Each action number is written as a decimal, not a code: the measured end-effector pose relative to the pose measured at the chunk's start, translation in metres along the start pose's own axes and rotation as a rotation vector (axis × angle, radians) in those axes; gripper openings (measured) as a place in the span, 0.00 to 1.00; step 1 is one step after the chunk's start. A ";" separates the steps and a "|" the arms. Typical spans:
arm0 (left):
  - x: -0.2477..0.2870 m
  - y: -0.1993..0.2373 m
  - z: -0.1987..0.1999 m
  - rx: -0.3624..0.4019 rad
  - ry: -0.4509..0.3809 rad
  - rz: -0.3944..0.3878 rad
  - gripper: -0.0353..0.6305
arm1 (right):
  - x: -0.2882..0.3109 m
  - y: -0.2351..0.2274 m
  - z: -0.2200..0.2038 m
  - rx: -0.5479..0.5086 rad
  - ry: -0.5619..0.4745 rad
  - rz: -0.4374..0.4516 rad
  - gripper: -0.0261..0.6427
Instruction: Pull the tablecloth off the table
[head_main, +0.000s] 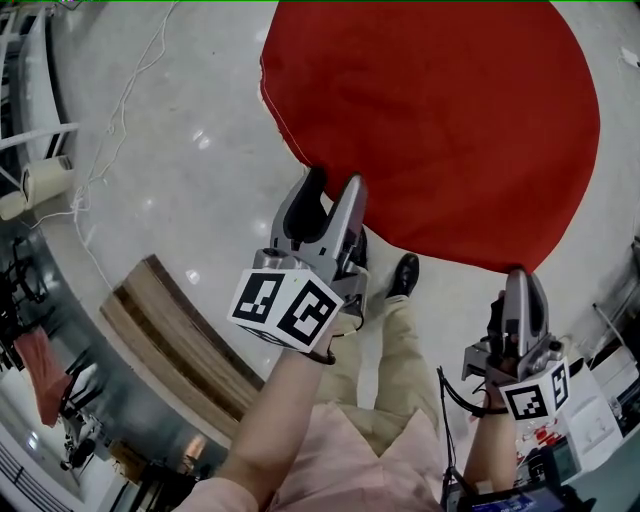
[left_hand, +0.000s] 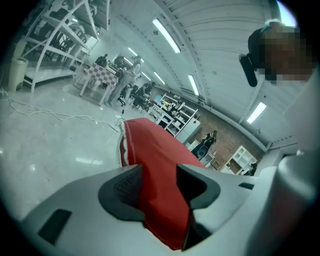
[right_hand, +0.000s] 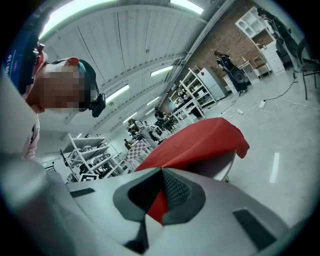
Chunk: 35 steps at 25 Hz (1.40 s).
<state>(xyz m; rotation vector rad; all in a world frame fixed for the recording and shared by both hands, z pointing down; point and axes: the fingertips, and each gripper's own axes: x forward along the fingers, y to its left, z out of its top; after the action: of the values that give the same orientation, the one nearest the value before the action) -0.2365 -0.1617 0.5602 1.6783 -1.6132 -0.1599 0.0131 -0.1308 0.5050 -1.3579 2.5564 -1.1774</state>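
Item: red soft-fabric round tablecloth (head_main: 440, 130), which I judge light and limp, draped over the round table (right_hand: 227, 162). Hold at near hem: right gripper (head_main: 520, 285) clamped on it, left gripper (head_main: 333, 182) half-open around it.

Floor (head_main: 190, 200) left of the red tablecloth (head_main: 440, 120) lies open. One cable (head_main: 122, 100) crosses it; a wooden board (head_main: 175, 340) bounds it.

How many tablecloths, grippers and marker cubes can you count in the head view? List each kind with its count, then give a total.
red tablecloth: 1
grippers: 2, the left gripper and the right gripper
marker cubes: 2, the left cube and the right cube
Total: 5
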 end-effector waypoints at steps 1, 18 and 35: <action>0.000 0.003 0.000 0.005 0.007 0.023 0.34 | 0.000 0.000 0.000 0.006 -0.001 0.001 0.07; 0.013 0.035 -0.016 -0.053 0.062 0.093 0.39 | 0.001 0.000 -0.001 -0.011 0.015 0.013 0.07; -0.019 -0.002 0.031 0.076 0.015 0.078 0.11 | 0.003 0.001 0.006 0.008 0.024 -0.087 0.07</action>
<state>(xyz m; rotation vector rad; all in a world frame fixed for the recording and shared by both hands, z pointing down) -0.2568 -0.1584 0.5299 1.6662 -1.6889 -0.0473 0.0123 -0.1362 0.5014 -1.4756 2.5296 -1.2228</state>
